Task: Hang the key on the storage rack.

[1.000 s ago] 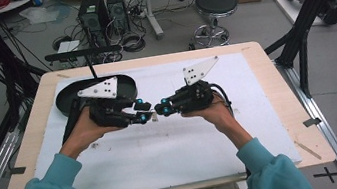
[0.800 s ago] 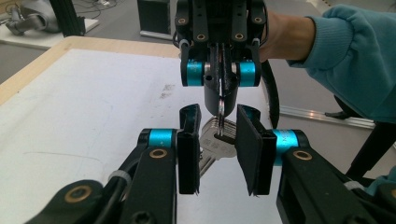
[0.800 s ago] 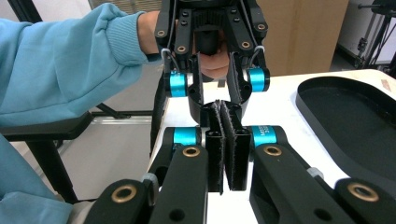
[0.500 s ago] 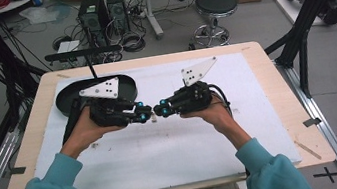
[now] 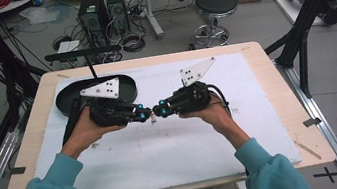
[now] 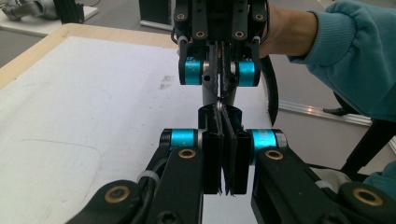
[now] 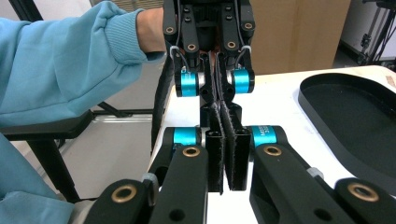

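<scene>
My two grippers meet tip to tip above the middle of the white mat [image 5: 166,160]. A small thin silvery piece [image 5: 153,119] sits where the tips meet; in the left gripper view its edge [image 6: 218,100] shows at my own jaw tips. My left gripper [image 5: 146,114] [image 6: 219,112] has just been closing, and its pads now press together on that piece. My right gripper [image 5: 158,111] [image 7: 219,109] faces it, pads tight together, and seems to pinch the piece's other end. Each gripper view shows the opposite gripper close ahead: the right one [image 6: 218,91], the left one [image 7: 215,88].
A black oval tray [image 5: 68,97] lies on the mat at the back left, just behind my left hand; its rim [image 7: 327,79] shows in the right gripper view. The wooden table edge [image 5: 284,107] frames the mat. Computers, cables and a stool stand on the floor beyond.
The left gripper's tips have drawn in against the right gripper's tips. Both hands have kept their place.
</scene>
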`<control>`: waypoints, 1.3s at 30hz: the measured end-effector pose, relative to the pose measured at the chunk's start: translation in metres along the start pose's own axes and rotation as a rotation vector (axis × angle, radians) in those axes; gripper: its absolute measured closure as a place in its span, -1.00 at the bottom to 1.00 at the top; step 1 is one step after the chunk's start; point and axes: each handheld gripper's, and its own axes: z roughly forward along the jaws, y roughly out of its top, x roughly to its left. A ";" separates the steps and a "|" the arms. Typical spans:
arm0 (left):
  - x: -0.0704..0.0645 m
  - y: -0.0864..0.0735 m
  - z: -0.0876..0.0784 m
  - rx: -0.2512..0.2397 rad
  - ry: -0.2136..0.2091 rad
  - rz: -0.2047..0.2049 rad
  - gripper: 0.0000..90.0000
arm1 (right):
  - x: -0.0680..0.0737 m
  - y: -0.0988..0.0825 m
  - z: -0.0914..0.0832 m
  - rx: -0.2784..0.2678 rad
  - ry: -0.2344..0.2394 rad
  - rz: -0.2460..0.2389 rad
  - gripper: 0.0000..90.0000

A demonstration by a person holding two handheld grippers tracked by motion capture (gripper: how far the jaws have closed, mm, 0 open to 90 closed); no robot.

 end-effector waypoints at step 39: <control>0.013 -0.004 -0.025 -0.048 0.134 -0.046 0.96 | 0.015 -0.025 -0.034 0.018 -0.356 0.068 -0.99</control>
